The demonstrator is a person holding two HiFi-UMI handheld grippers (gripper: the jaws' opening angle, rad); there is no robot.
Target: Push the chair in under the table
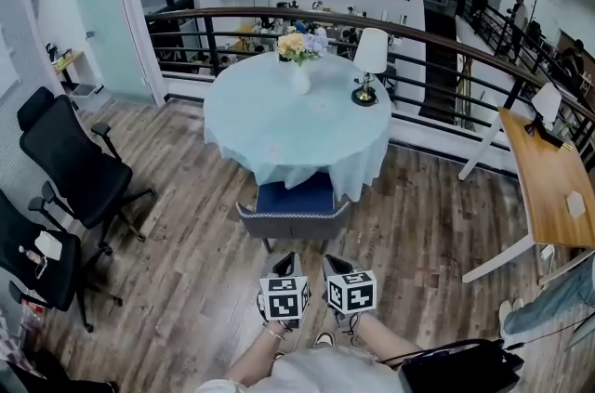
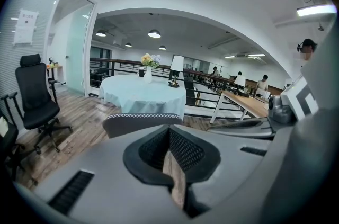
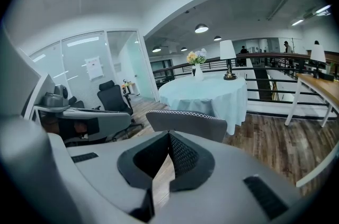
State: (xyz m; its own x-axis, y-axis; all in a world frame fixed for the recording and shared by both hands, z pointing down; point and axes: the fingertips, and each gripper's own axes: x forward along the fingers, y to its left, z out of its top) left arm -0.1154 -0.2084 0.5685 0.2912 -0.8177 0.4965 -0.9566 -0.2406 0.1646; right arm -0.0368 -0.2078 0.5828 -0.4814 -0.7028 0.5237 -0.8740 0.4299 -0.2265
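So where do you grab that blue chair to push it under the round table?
Take the top rim of the grey backrest, coming from the near side, where the left gripper and right gripper hover, both shut. The chair faces the table, so its back is turned to you: probably the easiest edge to push.

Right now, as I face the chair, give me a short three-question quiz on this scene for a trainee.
1. True or false: the left tongs and right tongs are both shut and empty.
2. What stands on the round table under a pale blue cloth? A) a white vase of flowers and a white-shaded lamp; B) a laptop; C) stacked plates.
3. Does either pair of tongs touch the grey-backed chair with a blue seat?
Key: 1 true. 2 A. 3 No, both are apart from its backrest.
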